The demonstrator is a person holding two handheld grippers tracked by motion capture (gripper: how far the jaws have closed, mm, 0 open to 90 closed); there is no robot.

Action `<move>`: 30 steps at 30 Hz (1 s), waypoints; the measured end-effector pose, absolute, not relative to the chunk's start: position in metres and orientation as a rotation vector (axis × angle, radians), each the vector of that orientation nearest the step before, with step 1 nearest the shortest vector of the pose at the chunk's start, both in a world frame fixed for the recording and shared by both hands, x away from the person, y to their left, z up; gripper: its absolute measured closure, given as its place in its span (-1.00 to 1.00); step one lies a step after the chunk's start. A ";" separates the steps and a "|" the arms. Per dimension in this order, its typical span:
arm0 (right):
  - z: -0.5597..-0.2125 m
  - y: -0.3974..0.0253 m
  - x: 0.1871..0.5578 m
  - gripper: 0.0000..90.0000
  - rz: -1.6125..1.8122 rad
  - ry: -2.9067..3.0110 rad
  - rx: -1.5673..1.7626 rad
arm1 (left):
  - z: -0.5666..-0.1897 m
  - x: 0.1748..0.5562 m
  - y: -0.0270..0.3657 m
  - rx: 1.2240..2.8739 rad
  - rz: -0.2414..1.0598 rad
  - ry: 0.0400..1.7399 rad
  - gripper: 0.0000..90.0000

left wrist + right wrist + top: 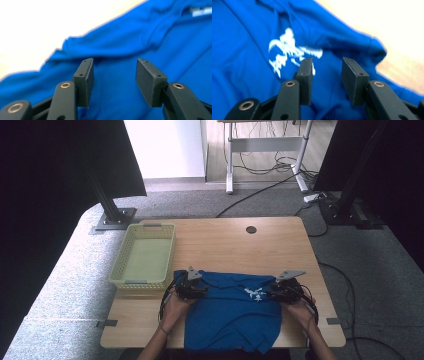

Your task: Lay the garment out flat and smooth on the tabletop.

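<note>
A blue shirt (232, 312) with a small white logo (255, 294) lies spread on the wooden table (225, 245), its lower part hanging over the front edge. My left gripper (196, 289) rests at the shirt's upper left corner. In the left gripper view the left gripper (115, 75) is open, with blue fabric (130, 45) lying under and beyond the jaws. My right gripper (274, 292) sits at the shirt's upper right, beside the logo. In the right gripper view the right gripper (327, 75) is open just above the cloth, next to the white logo (287, 53).
A pale yellow-green plastic basket (122, 265) stands at the table's left side, just behind my left gripper. A dark round hole (251, 229) marks the table's far side. Black frame posts stand behind on both sides, with cables on the floor.
</note>
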State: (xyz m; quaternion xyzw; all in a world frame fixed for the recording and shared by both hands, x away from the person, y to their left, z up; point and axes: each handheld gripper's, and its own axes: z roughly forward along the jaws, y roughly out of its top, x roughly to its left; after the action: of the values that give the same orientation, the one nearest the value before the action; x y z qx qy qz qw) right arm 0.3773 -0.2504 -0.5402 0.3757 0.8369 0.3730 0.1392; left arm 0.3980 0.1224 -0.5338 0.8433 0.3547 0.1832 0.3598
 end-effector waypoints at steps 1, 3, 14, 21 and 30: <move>-0.538 -0.249 0.379 0.35 1.088 2.412 1.081 | -0.530 0.400 0.119 2.168 0.478 0.901 0.06; -0.533 -0.246 0.383 0.35 1.107 2.400 1.060 | -0.525 0.402 0.113 2.174 0.492 0.868 0.06; -0.538 -0.209 0.404 0.23 1.102 2.471 0.924 | -0.540 0.422 0.085 2.242 0.399 0.789 0.21; -0.547 -0.200 0.407 0.63 1.033 2.516 0.900 | -0.544 0.421 0.081 2.251 0.391 0.767 0.50; -0.538 -0.198 0.406 0.78 1.032 2.485 0.884 | -0.532 0.422 0.080 2.228 0.444 0.752 0.87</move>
State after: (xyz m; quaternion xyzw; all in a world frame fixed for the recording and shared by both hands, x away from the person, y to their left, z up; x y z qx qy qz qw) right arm 0.4063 -0.1983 -0.5383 0.3084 0.8669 0.3601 0.1540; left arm 0.4222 0.0796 -0.5318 0.8665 0.2926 0.1726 0.3657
